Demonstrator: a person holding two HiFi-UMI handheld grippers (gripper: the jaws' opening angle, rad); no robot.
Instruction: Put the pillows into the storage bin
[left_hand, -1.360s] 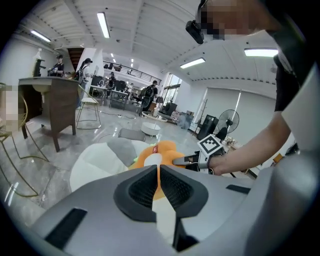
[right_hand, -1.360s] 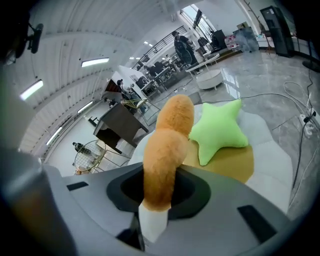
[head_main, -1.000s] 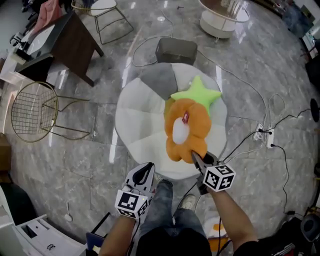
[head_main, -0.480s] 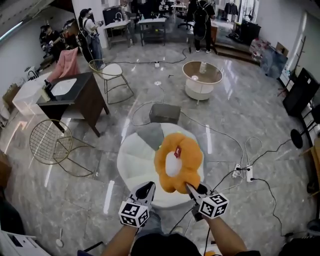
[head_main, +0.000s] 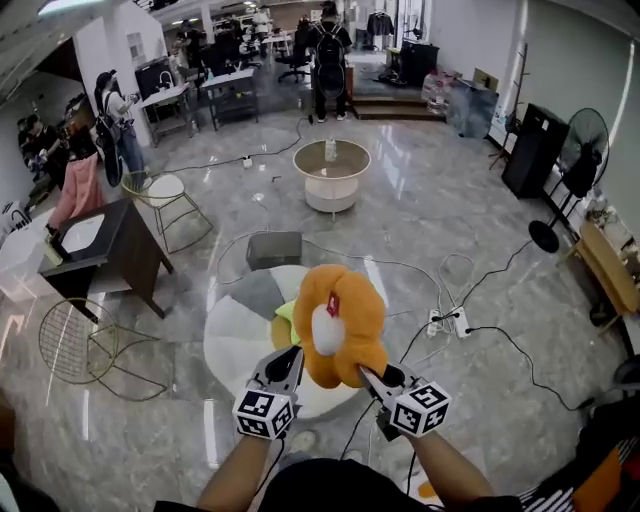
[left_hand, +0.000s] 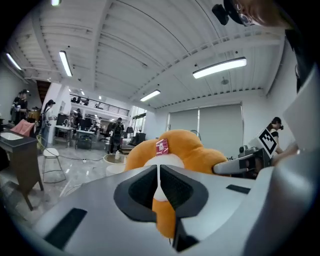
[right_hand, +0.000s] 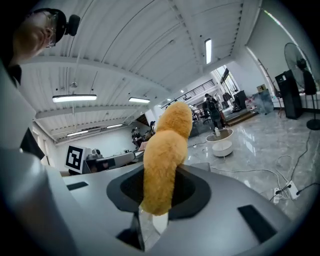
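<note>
An orange flower-shaped pillow with a white centre and a red tag hangs in the air in front of me. My right gripper is shut on one of its lower petals, which fills the jaws in the right gripper view. My left gripper is shut and empty, just left of the pillow. In the left gripper view the pillow shows beyond the closed gripper. A green star pillow peeks out behind the orange one, on a round white and grey pouf. A grey box stands on the floor beyond it.
A round white coffee table stands farther off. A dark desk and wire chairs are at the left. Cables and a power strip lie on the marble floor to the right, by a fan. People stand at the back.
Both grippers have risen, the right one lifting the orange pillow off the pouf. The green star pillow stayed behind. The head view has tilted up to show the room.
</note>
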